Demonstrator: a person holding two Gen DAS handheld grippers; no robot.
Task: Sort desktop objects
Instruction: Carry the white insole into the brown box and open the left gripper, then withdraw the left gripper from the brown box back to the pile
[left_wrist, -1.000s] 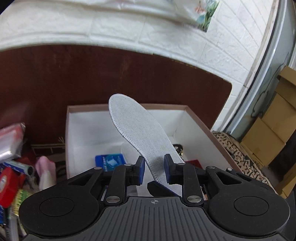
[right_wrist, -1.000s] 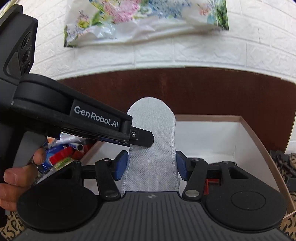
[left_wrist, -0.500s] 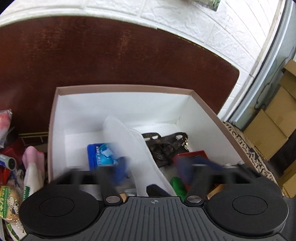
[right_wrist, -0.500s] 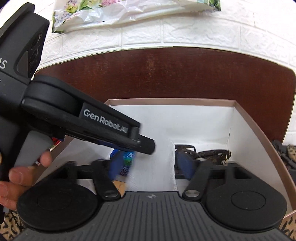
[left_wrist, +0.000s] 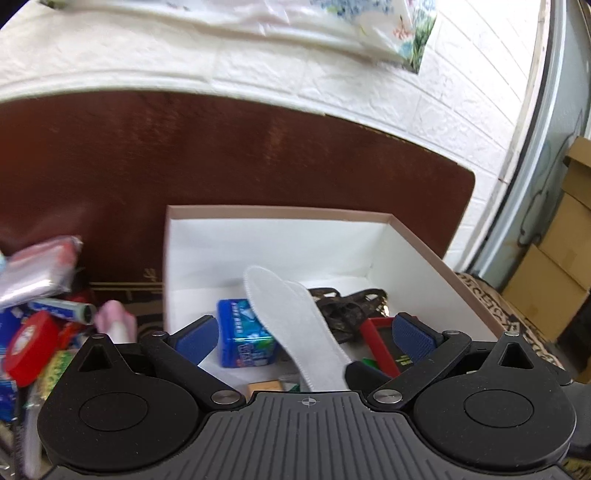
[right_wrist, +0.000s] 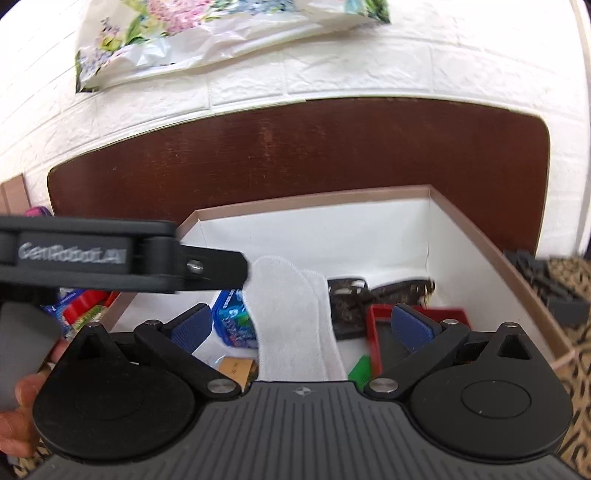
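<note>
Both claws stand wide and their jaws are opening: the left gripper (left_wrist: 306, 334) and the right gripper (right_wrist: 301, 326) each show blue pads spread well apart, pressing on nothing. The white insole (left_wrist: 295, 325) lies between the pads in both views, free of them, in the lower centre of the frame inside the white box (left_wrist: 280, 236), its toe raised over the blue tin (left_wrist: 240, 336) and its heel hidden behind the gripper body. Risk one: the insole rests propped on other contents rather than flat, so it may slide or tip as the grippers leave. Risk two: the two tools sit close together, the left one crossing the left of the right wrist view, so a careless retreat could knock them together or snag the box rim. Count inside the box, as far as visible: one or possibly two insoles (a second white edge shows in the right wrist view (right_wrist: 321, 295), not certain), one blue tin, one dark patterned strap bundle (left_wrist: 347, 310), one red-framed item (left_wrist: 380, 343), one green piece (right_wrist: 360, 369). Unsorted clutter (left_wrist: 40, 332) remains at lower left, too jumbled to count.
</note>
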